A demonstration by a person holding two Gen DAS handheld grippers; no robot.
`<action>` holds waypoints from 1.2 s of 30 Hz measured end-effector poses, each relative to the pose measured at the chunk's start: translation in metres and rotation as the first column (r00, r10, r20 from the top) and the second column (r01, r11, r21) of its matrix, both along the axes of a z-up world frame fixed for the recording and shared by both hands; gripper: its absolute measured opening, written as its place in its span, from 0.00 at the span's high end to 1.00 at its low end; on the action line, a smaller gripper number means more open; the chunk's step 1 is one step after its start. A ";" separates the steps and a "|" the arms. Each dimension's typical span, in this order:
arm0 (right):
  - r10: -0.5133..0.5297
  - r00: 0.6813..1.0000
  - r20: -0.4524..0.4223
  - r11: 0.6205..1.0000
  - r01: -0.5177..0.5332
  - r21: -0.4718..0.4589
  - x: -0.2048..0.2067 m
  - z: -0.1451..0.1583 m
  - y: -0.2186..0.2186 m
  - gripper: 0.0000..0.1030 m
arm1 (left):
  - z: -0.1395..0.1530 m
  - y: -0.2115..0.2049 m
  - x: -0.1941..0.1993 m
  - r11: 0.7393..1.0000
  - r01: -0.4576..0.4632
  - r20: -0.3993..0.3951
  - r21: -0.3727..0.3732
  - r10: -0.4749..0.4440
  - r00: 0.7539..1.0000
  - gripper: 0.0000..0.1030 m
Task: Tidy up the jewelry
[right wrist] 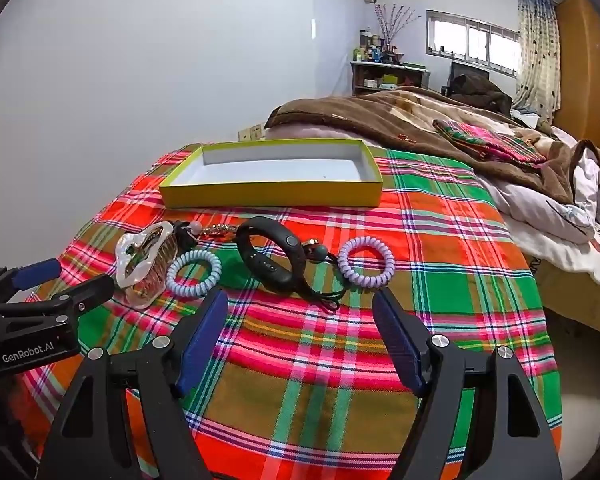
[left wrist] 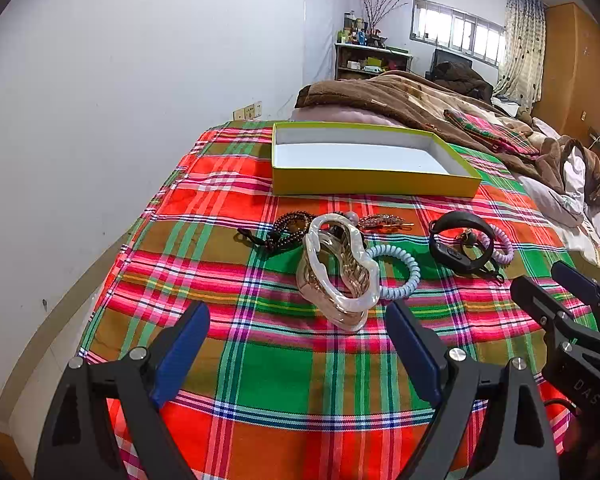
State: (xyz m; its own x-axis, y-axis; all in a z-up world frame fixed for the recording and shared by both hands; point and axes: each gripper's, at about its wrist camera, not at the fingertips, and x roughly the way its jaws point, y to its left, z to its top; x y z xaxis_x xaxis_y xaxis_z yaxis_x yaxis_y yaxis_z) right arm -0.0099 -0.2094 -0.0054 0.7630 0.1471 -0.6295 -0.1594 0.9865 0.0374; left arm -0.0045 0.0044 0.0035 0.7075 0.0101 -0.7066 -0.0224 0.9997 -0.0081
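Note:
An empty yellow box (left wrist: 364,184) with a white inside stands at the far side of the plaid cloth; it also shows in the right wrist view (right wrist: 272,194). In front of it lie a pearly hair claw (left wrist: 338,268) (right wrist: 144,258), a blue coil hair tie (left wrist: 400,272) (right wrist: 194,274), a purple coil hair tie (left wrist: 502,246) (right wrist: 366,260), a black wristband (left wrist: 460,240) (right wrist: 270,256), a dark bead bracelet (left wrist: 290,230) and a gold barrette (left wrist: 382,223). My left gripper (left wrist: 298,320) is open just short of the claw. My right gripper (right wrist: 302,312) is open just short of the wristband.
The plaid cloth (left wrist: 272,372) covers the near end of a bed. A brown blanket (left wrist: 400,100) and white bedding (right wrist: 552,216) lie behind and to the right. A white wall (left wrist: 100,120) runs along the left. A shelf (left wrist: 372,58) stands at the back.

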 end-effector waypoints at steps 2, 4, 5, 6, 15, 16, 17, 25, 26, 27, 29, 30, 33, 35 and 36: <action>0.000 1.000 0.000 1.000 0.000 0.000 0.000 0.000 0.000 0.27 | 0.000 0.000 -0.001 1.000 -0.001 0.002 0.002 0.001 1.000 0.12; 0.000 1.000 0.001 1.000 0.000 0.002 0.000 0.000 0.000 0.27 | 0.001 0.000 -0.001 1.000 -0.002 0.002 0.002 0.002 1.000 0.12; 0.000 1.000 0.001 1.000 0.000 0.002 0.000 0.000 0.000 0.27 | 0.001 0.000 -0.001 1.000 -0.002 0.002 0.002 0.002 1.000 0.12; -0.001 1.000 0.001 1.000 0.001 0.002 0.000 0.001 0.000 0.27 | 0.001 0.000 -0.001 1.000 -0.004 0.001 0.001 0.004 1.000 0.12; -0.007 1.000 0.006 1.000 0.007 0.009 -0.002 0.001 -0.003 0.27 | 0.003 0.001 0.000 1.000 -0.004 -0.002 0.002 0.004 1.000 0.12; -0.008 1.000 0.006 1.000 0.008 0.008 -0.002 0.001 -0.003 0.28 | 0.003 0.001 0.000 1.000 -0.004 -0.002 0.002 0.004 1.000 0.12; -0.010 1.000 0.006 1.000 0.010 0.007 -0.002 0.001 -0.003 0.27 | 0.003 0.001 0.000 1.000 -0.005 -0.003 0.003 0.005 1.000 0.12; -0.009 1.000 0.005 1.000 0.009 0.008 -0.002 0.001 -0.003 0.27 | 0.003 0.001 0.001 1.000 -0.006 -0.005 0.003 0.006 1.000 0.12; -0.009 1.000 0.006 1.000 0.008 0.009 -0.002 0.001 -0.003 0.27 | 0.003 0.001 0.001 1.000 -0.006 -0.006 0.003 0.006 1.000 0.12; -0.009 1.000 0.004 1.000 0.009 0.009 -0.002 0.001 -0.003 0.27 | 0.003 0.001 0.001 1.000 -0.007 -0.007 0.004 0.007 1.000 0.12; -0.009 1.000 0.005 1.000 0.009 0.009 -0.002 0.001 -0.003 0.27 | 0.003 0.001 0.002 1.000 -0.006 -0.007 0.003 0.006 1.000 0.12; -0.009 1.000 0.005 1.000 0.009 0.009 -0.002 0.001 -0.003 0.27 | 0.003 0.001 0.002 1.000 -0.006 -0.008 0.002 0.007 1.000 0.12; -0.011 1.000 0.004 1.000 0.011 0.009 -0.002 0.001 -0.003 0.27 | 0.002 0.001 0.001 1.000 -0.007 -0.008 0.002 0.007 1.000 0.12; -0.010 1.000 0.004 1.000 0.010 0.009 -0.003 0.001 -0.003 0.27 | 0.003 0.001 0.000 1.000 -0.008 -0.005 0.003 0.008 1.000 0.12; -0.010 1.000 0.004 1.000 0.010 0.009 -0.003 0.001 -0.003 0.27 | 0.003 0.001 0.000 1.000 -0.008 -0.005 0.002 0.008 1.000 0.12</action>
